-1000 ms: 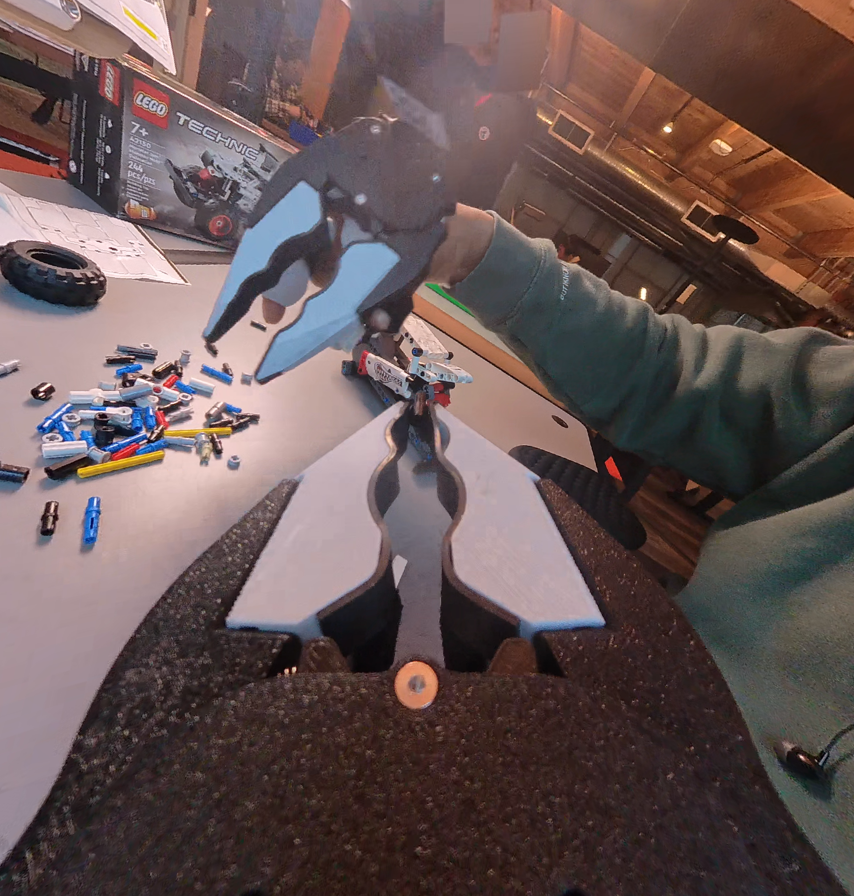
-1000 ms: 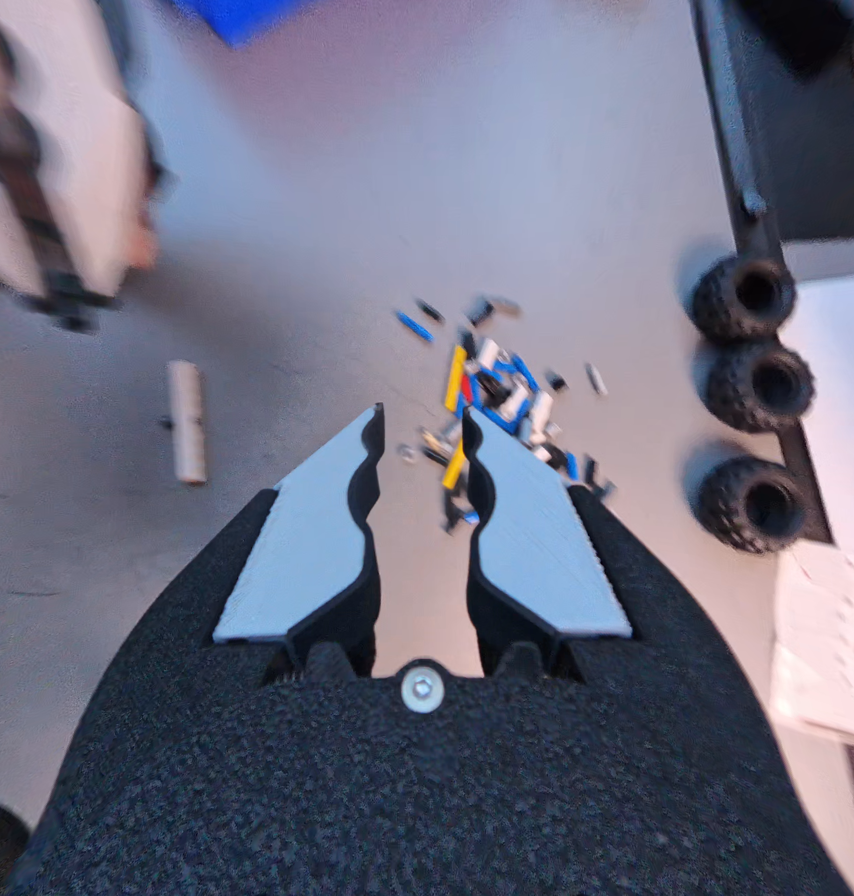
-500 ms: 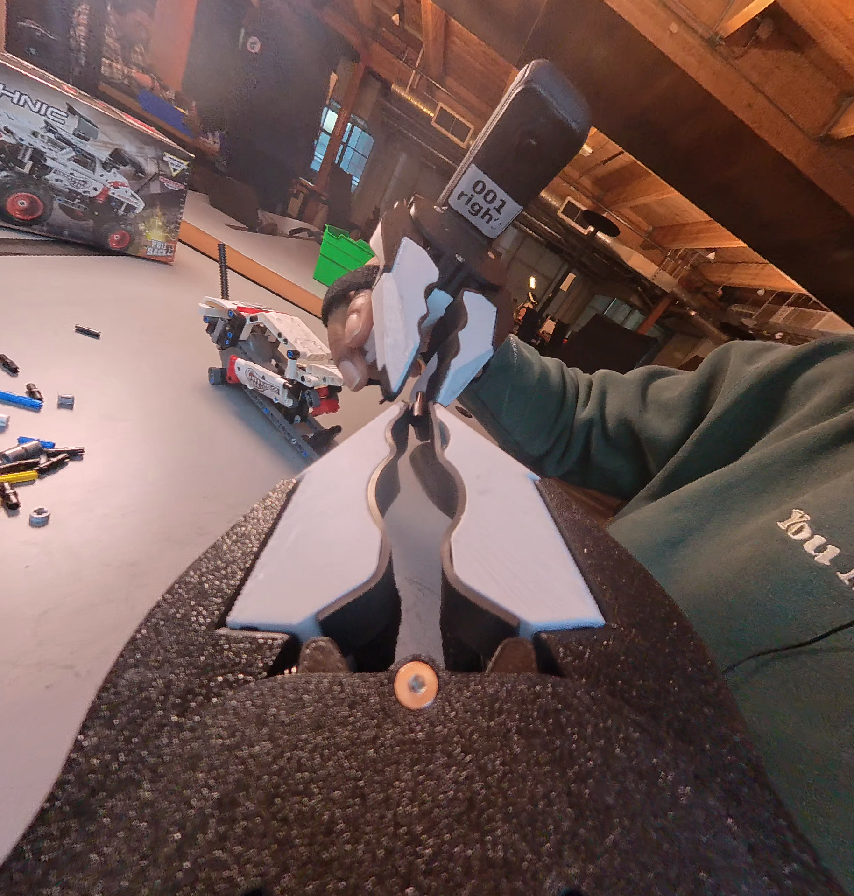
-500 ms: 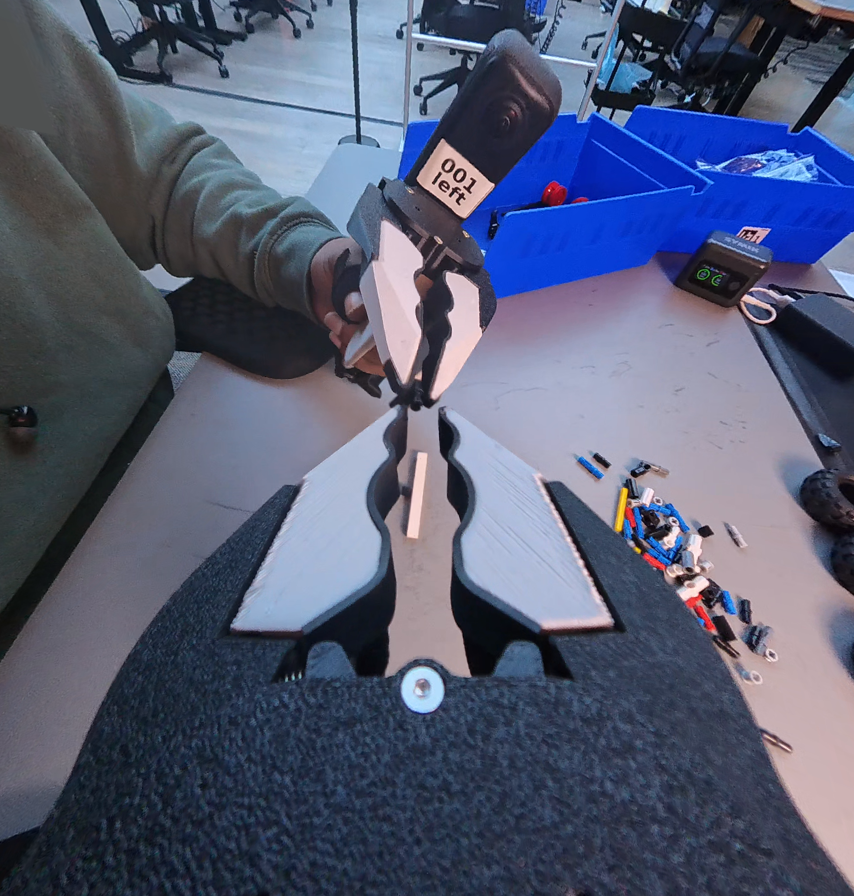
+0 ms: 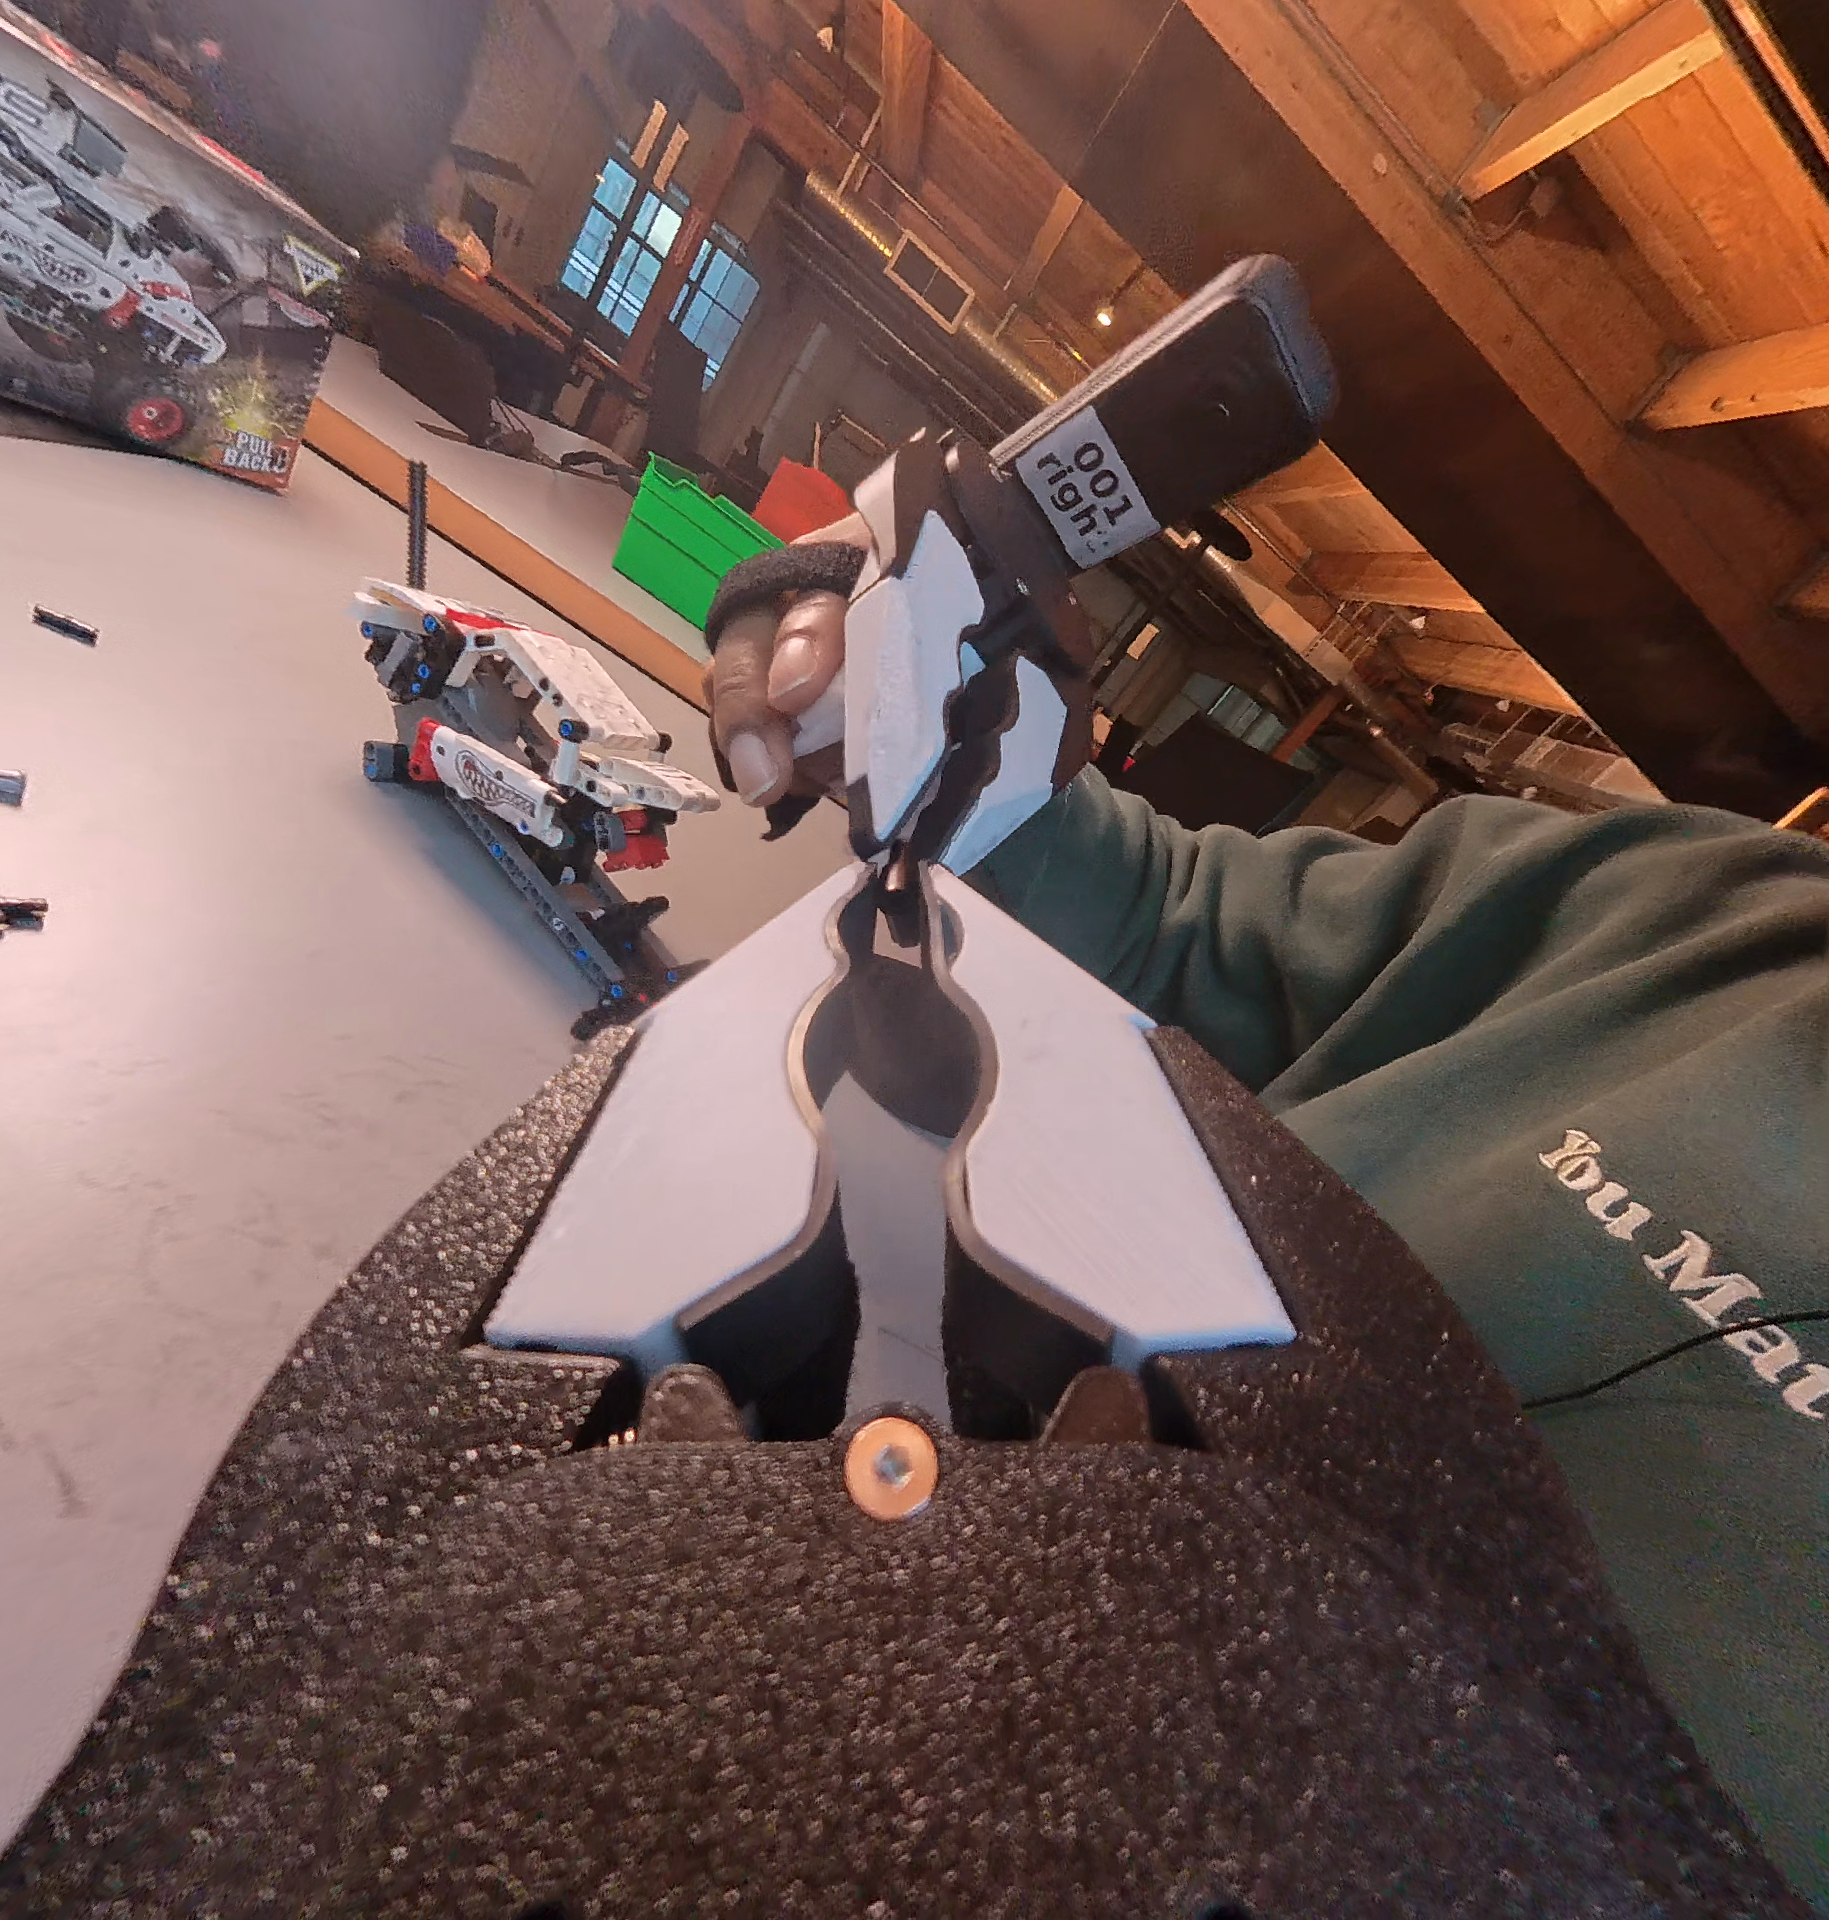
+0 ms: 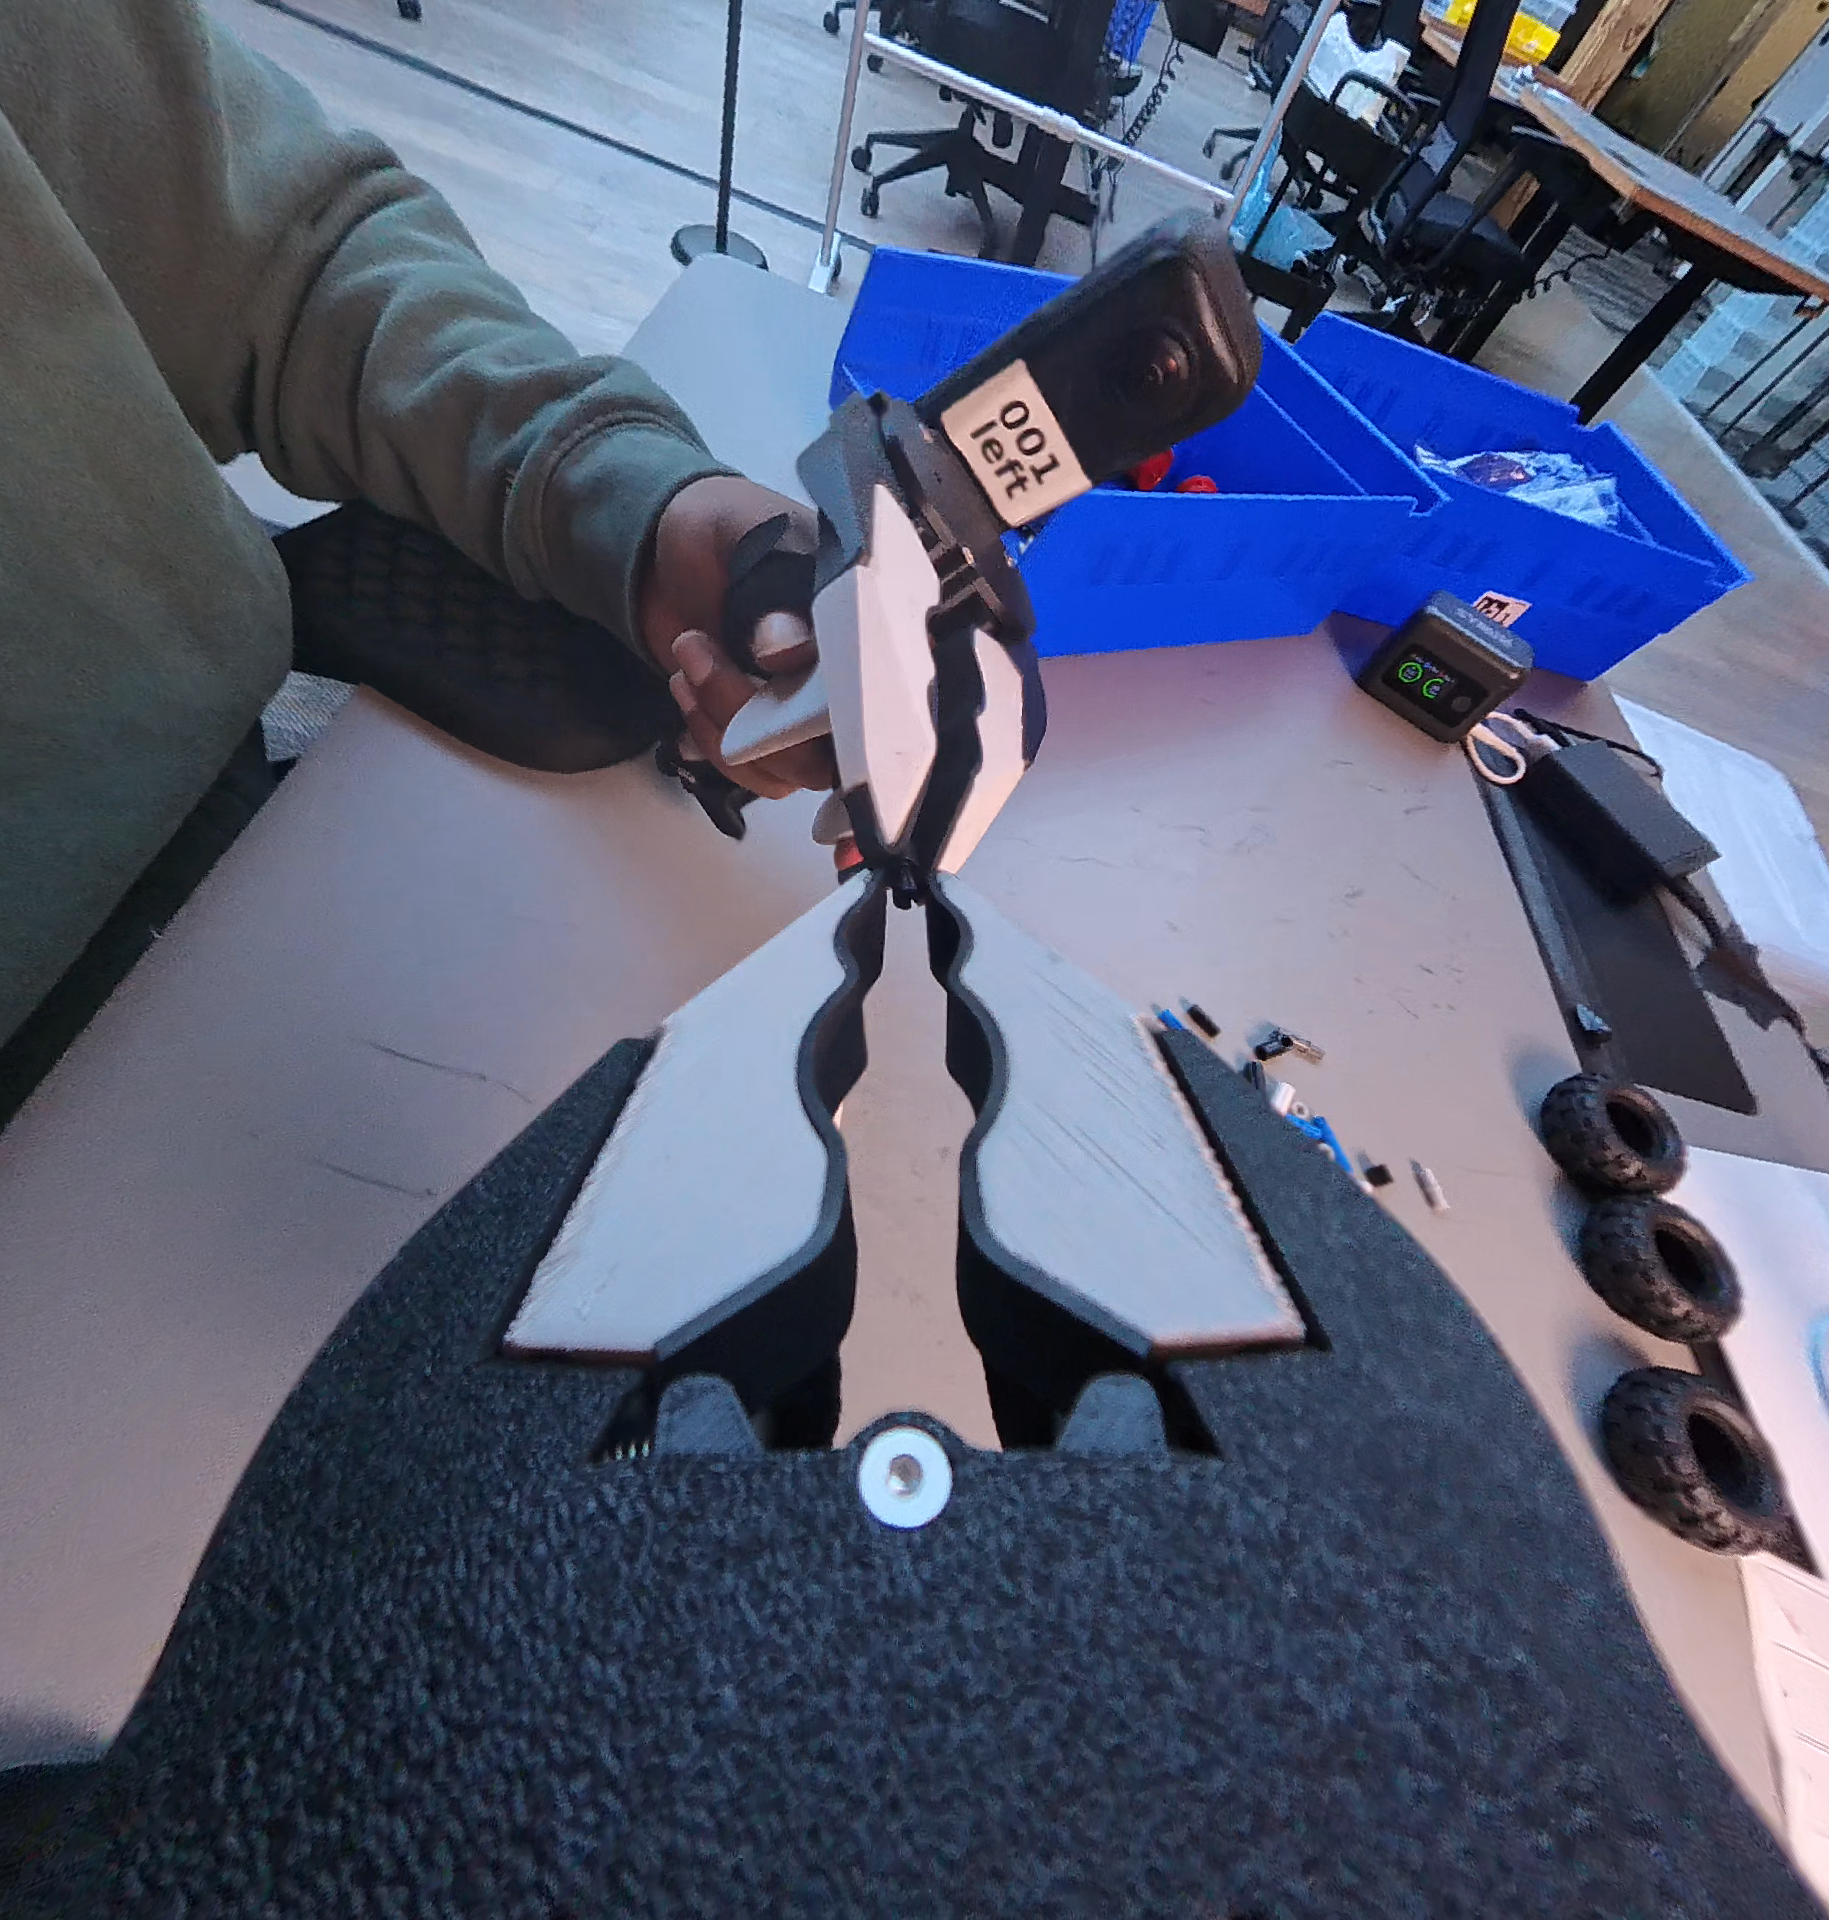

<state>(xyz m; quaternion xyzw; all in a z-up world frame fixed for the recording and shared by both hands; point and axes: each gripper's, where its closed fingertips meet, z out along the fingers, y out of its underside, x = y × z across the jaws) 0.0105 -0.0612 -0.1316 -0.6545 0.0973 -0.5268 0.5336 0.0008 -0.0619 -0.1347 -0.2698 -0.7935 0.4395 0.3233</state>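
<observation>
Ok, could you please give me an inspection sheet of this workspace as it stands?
Surface: grey table, lightly scuffed.
Held thing: small black part, raised above the table where both grippers' tips meet.
Clutter: part-built toy truck; loose small pieces; three black tyres; set box; paper sheet.
Grippers: left gripper shut on the part; right gripper tip to tip with it, tips flanking the same part, grip unclear.
Cables: white cable and black adapter beside a small lit-screen device.
Surroundings: blue bins, office chairs, green bin.
</observation>
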